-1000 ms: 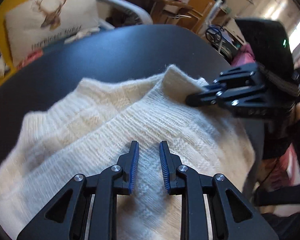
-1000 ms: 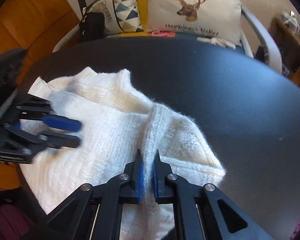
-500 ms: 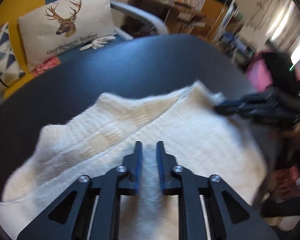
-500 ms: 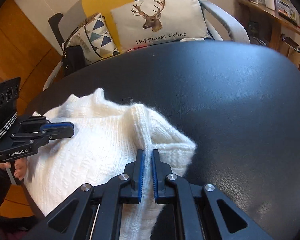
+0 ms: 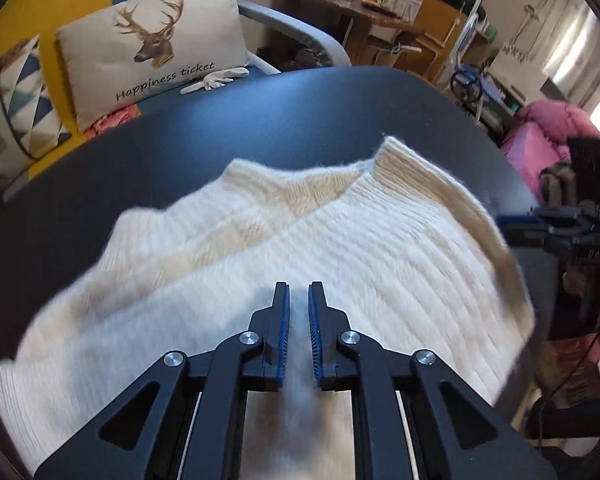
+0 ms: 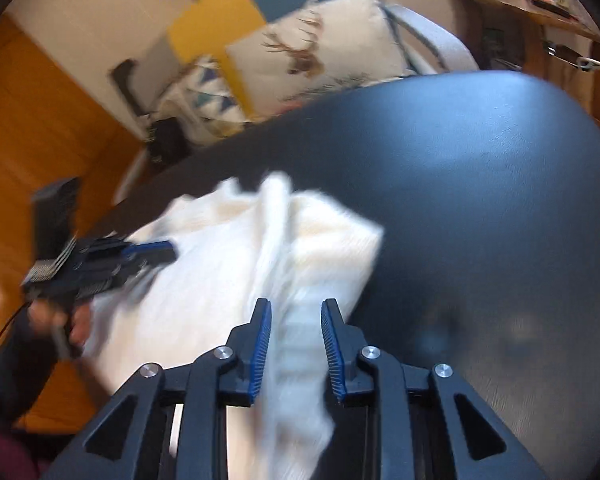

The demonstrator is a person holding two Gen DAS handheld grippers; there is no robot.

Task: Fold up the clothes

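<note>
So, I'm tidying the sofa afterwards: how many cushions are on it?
2: the deer cushion in the middle of the sofa, and a triangle-patterned cushion to its left, partly cut off. More may lie out of view.

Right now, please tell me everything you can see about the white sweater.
The white sweater is a fluffy cream ribbed knit, lying on the dark table, partly folded, one layer lapped over another. The left tongs pinch its near part. The right tongs stand open around a raised fold.
</note>
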